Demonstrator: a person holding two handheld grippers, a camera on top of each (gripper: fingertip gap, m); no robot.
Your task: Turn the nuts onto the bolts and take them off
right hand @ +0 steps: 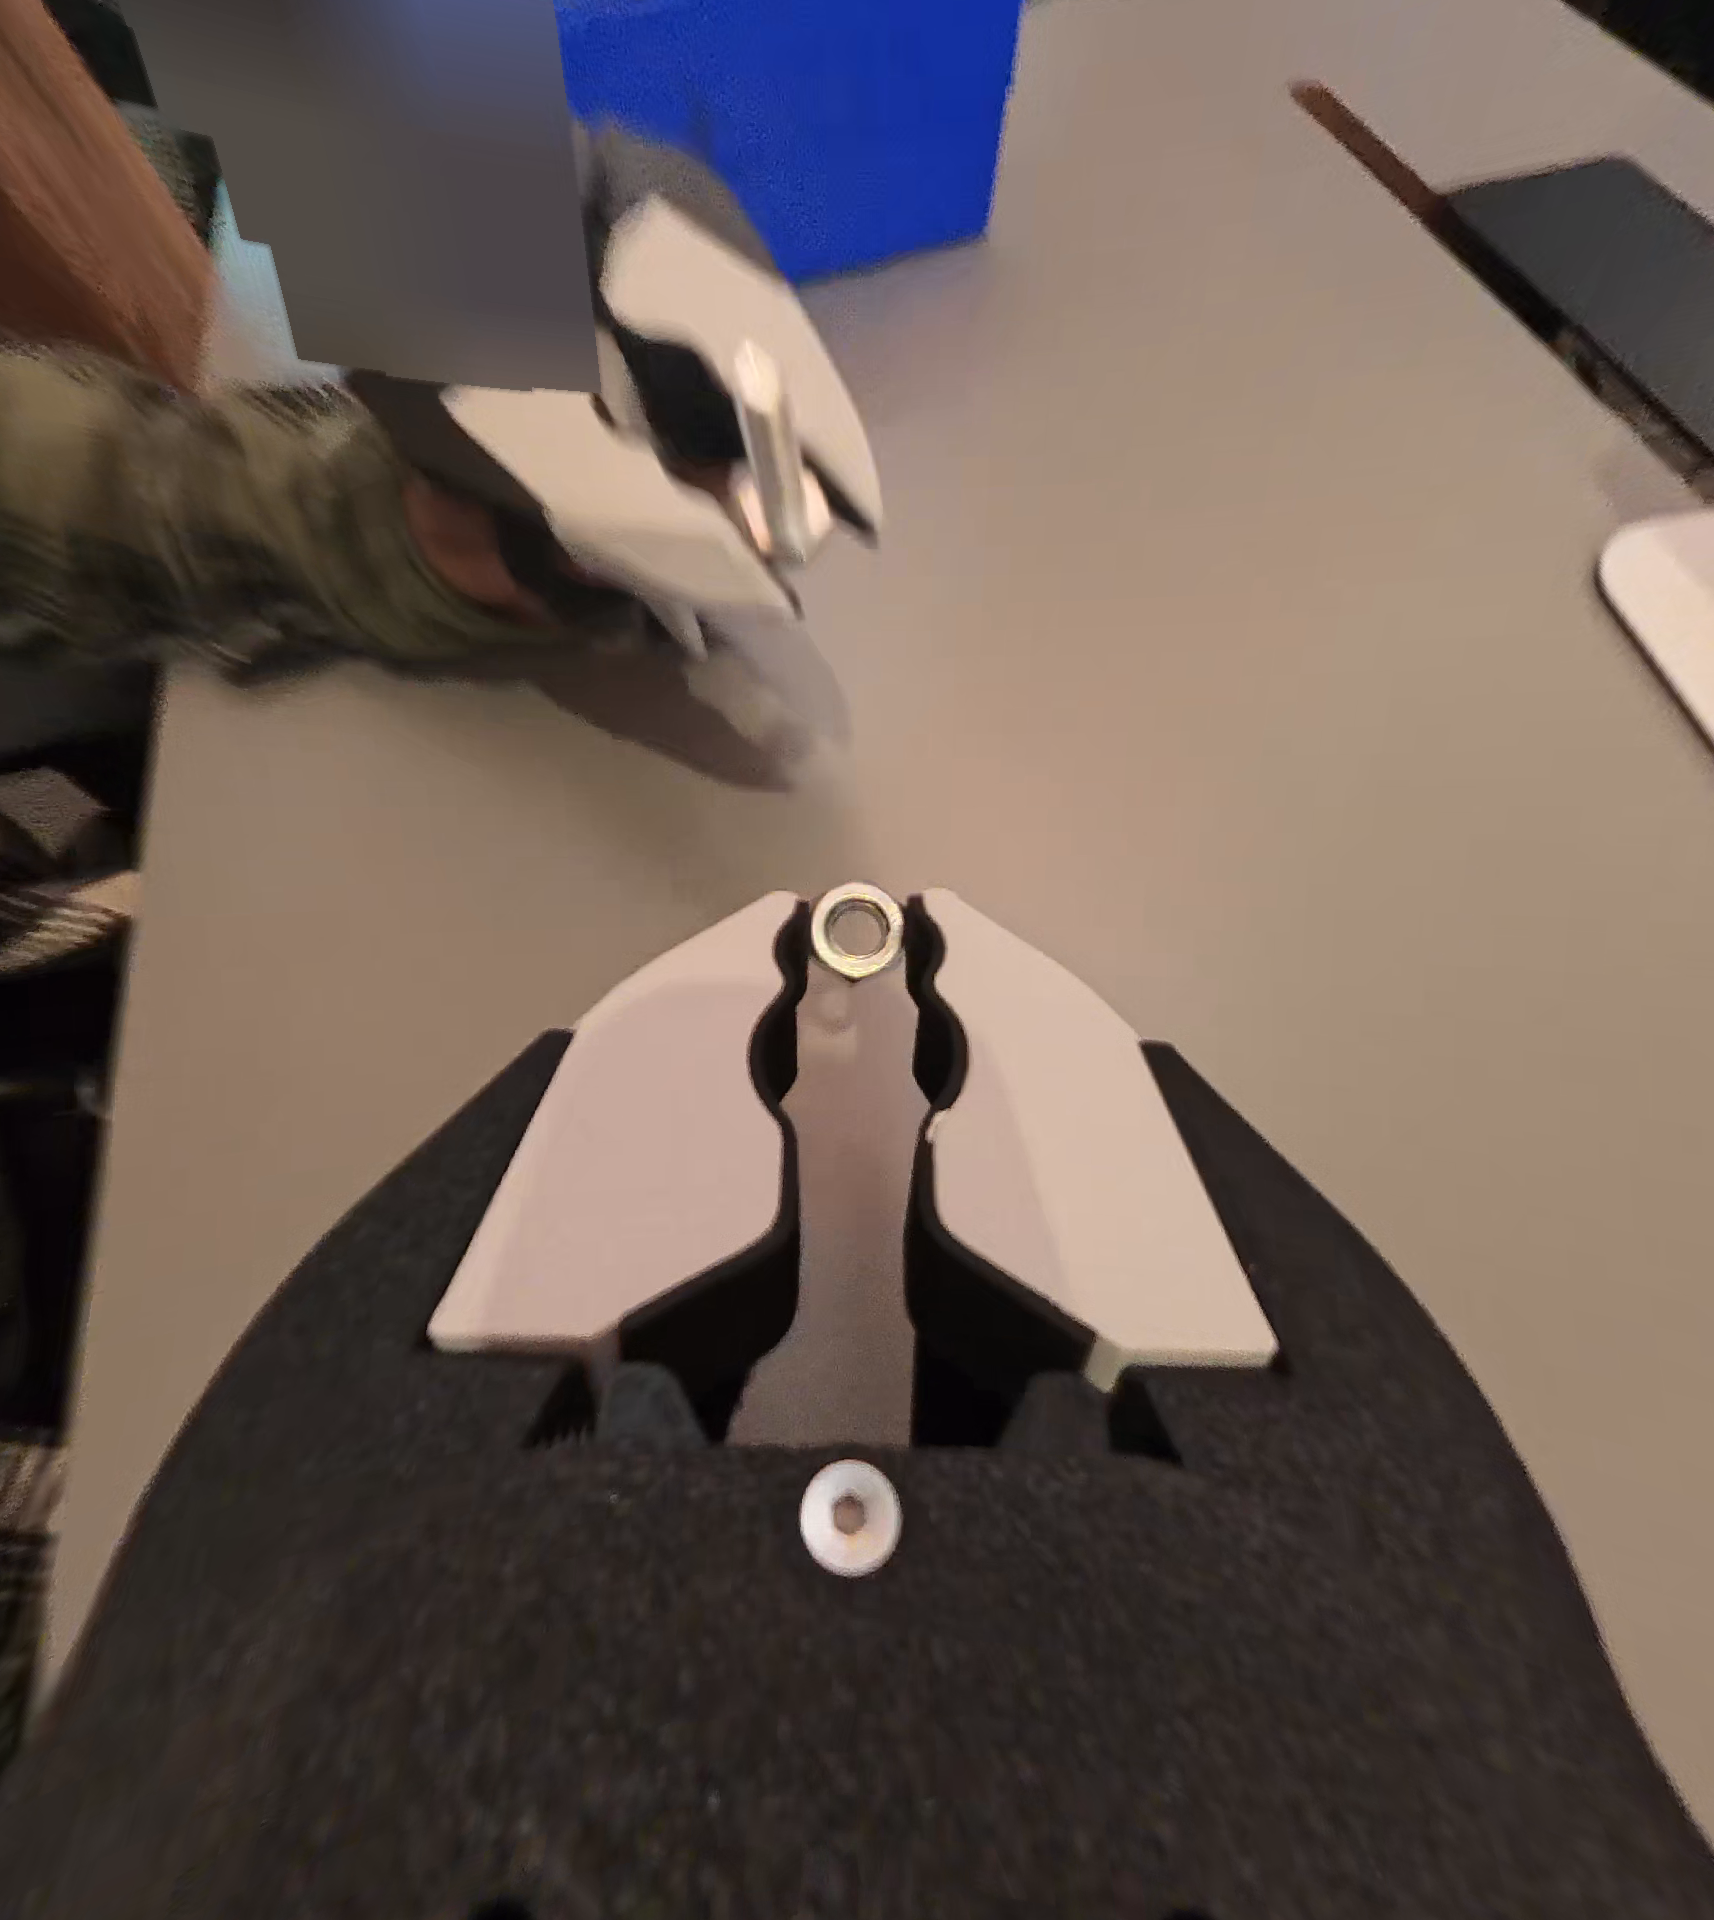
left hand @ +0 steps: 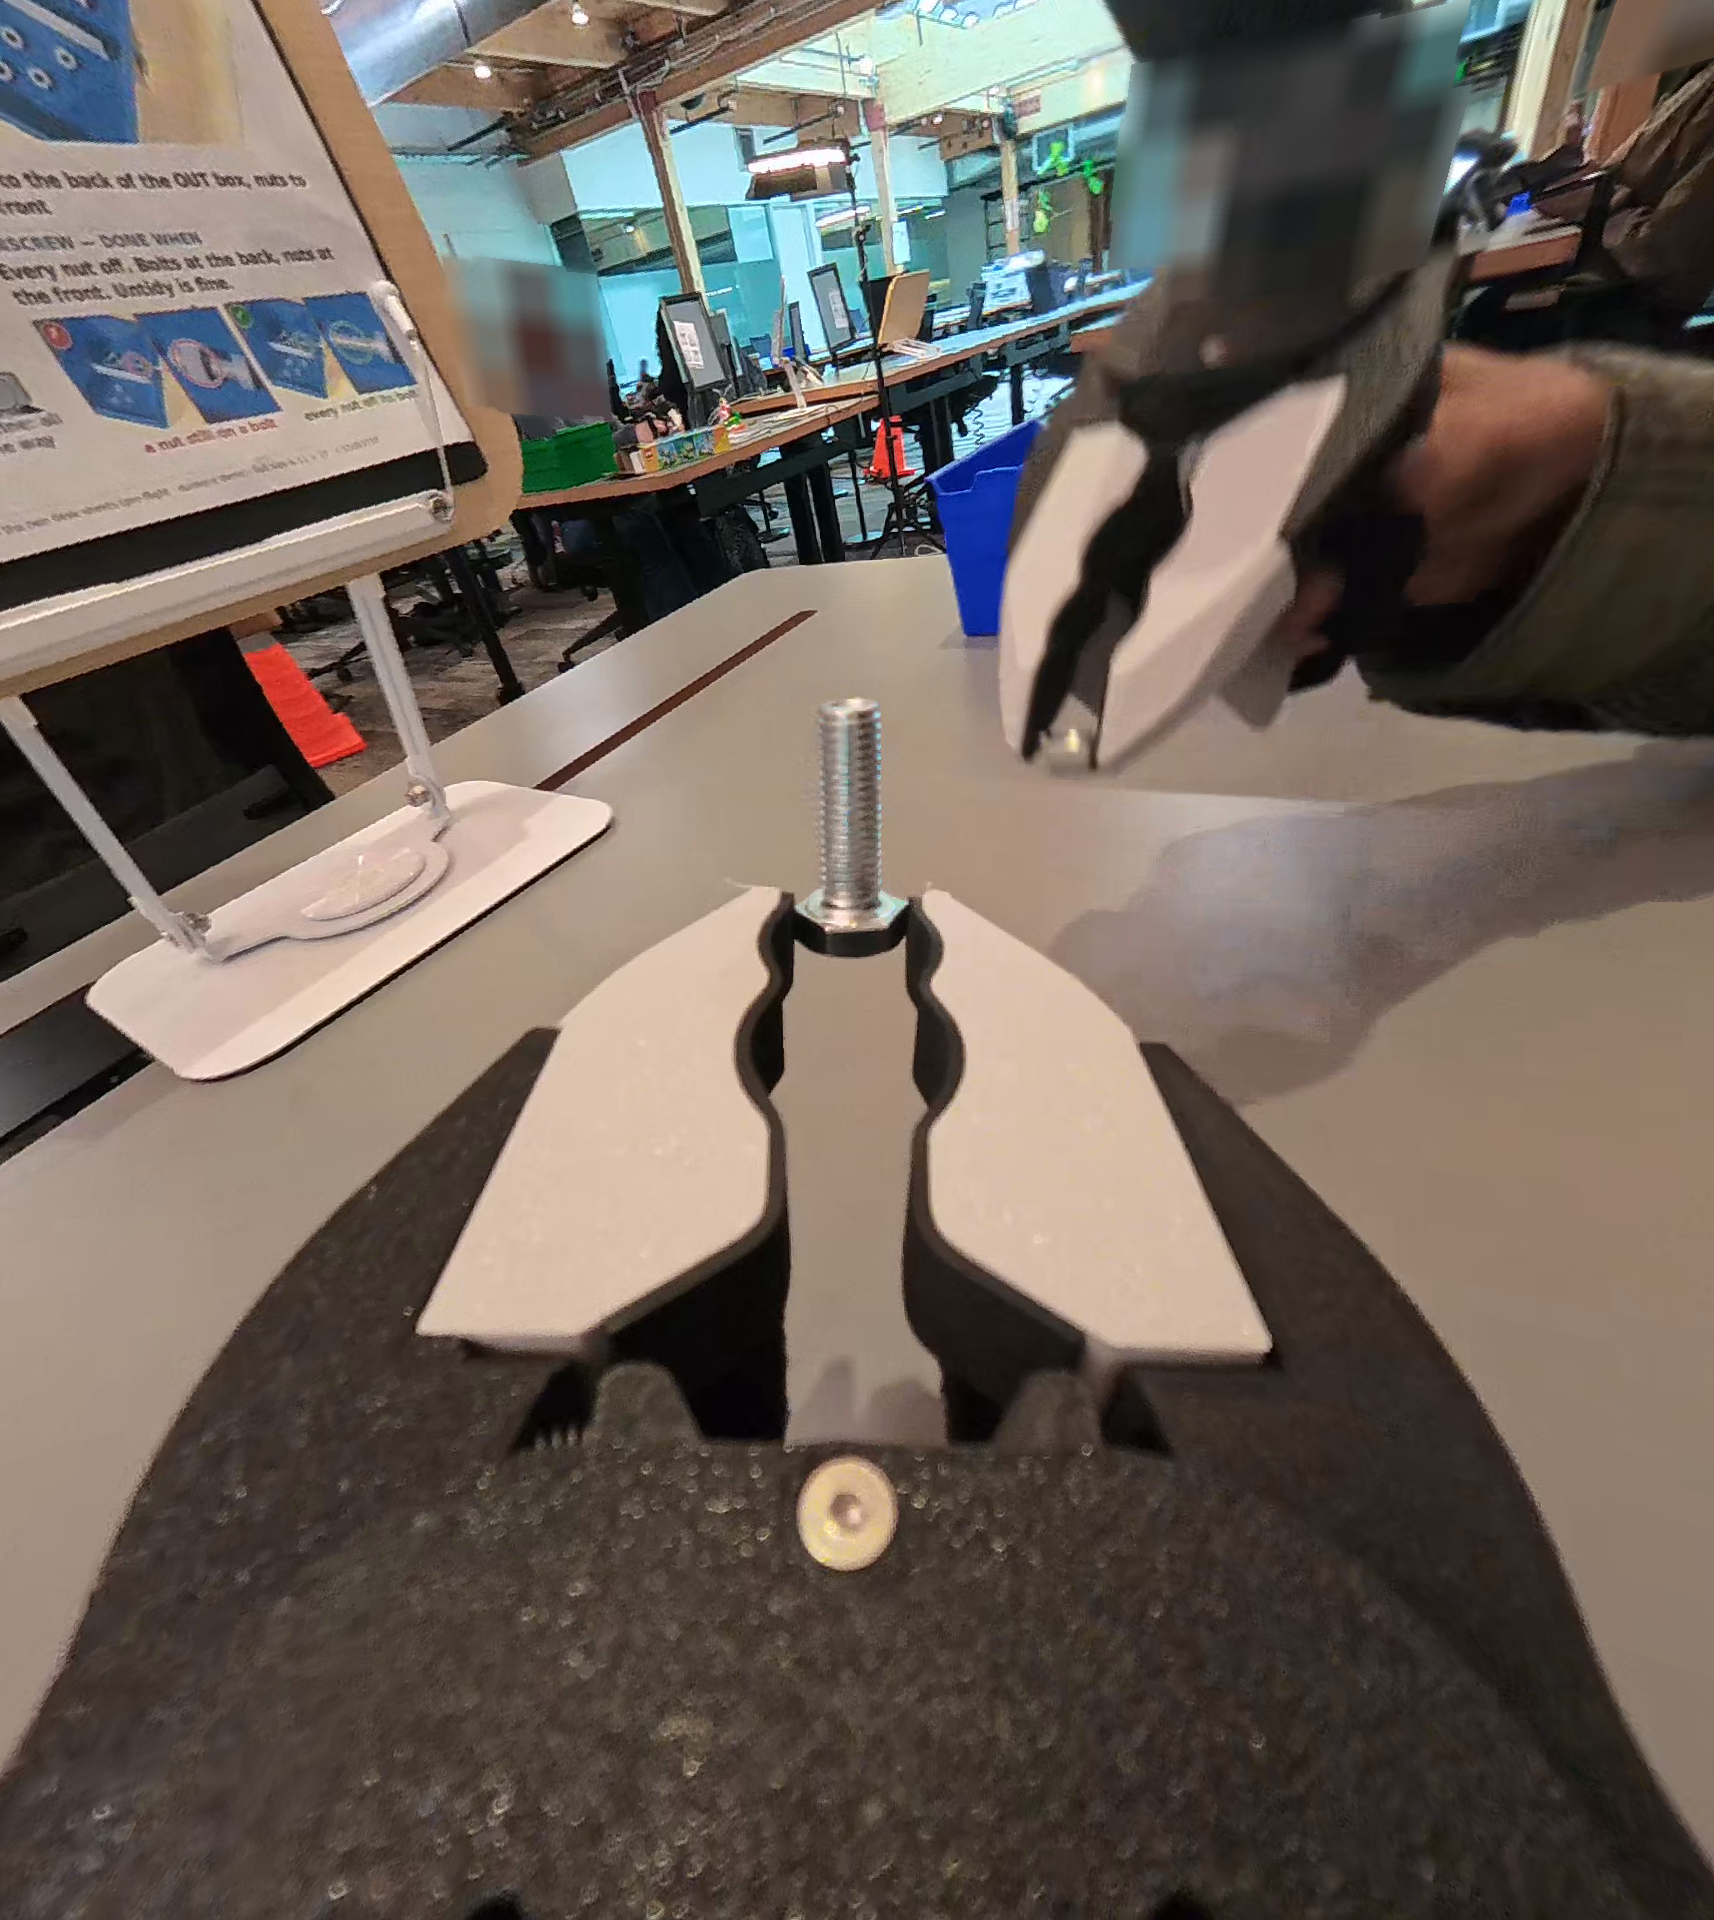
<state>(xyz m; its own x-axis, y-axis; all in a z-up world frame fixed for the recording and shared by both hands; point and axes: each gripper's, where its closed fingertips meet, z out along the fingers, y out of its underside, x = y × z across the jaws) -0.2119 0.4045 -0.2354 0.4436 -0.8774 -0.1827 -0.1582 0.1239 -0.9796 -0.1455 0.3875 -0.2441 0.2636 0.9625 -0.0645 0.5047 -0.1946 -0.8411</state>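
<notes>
Left gripper (left hand: 848, 914) clamps the hex head of a silver threaded steel bolt (left hand: 850, 821), shank upright above the grey table (left hand: 1352, 1351). Right gripper (right hand: 858, 920) pinches a small silver hex nut (right hand: 857, 930), bore facing the camera. Beyond, a blue plastic bin (left hand: 983, 540) sits on the table.

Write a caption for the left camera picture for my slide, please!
Left gripper holds a bolt upright by its head while the right gripper brings a nut over the grey table.
</notes>
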